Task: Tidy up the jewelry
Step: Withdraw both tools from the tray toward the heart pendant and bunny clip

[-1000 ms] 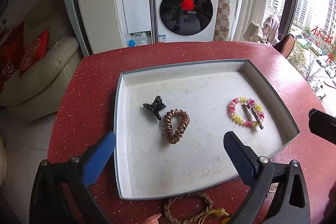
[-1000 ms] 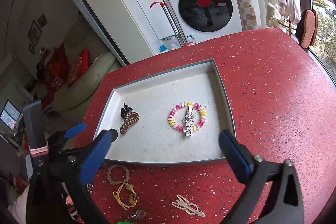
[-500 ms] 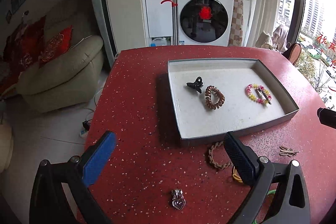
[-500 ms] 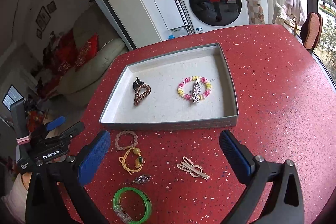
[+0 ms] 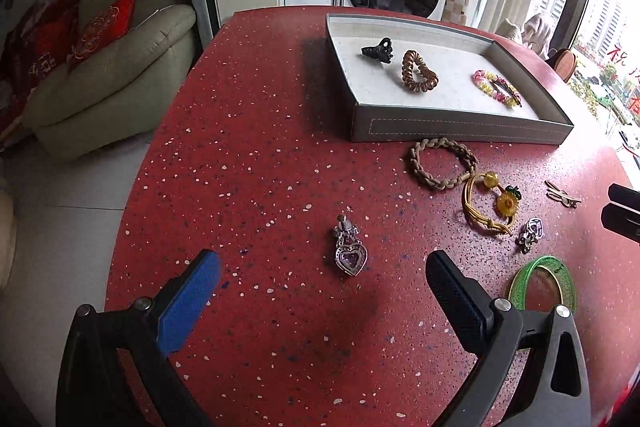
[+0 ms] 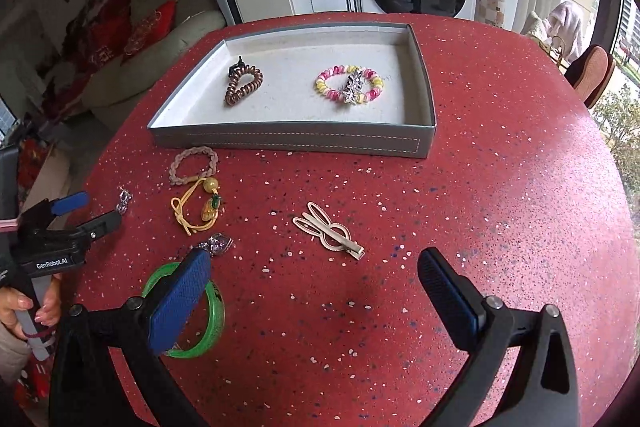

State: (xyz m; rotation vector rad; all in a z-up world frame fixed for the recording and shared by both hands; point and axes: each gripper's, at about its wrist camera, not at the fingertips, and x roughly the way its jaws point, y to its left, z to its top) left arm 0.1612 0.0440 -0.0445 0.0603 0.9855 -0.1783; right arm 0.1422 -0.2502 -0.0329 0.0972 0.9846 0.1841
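Both grippers have pulled back from the tray (image 5: 460,133), now upper right in the left view. Left gripper (image 5: 320,287), wide open and empty, frames the heart pendant (image 5: 350,251); right gripper (image 6: 312,291), likewise, sits below the cream hair clip (image 6: 328,233).

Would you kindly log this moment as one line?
left gripper: open, over heart pendant | right gripper: open, empty | tray: four pieces

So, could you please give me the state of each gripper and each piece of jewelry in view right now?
left gripper: open, empty
right gripper: open, empty
tray: holds four pieces
black claw clip: in tray
coil hair tie: in tray
beaded bracelet: in tray, star clip on it
heart pendant: on table
braided bracelet: on table
green bangle: on table
beige hair clip: on table
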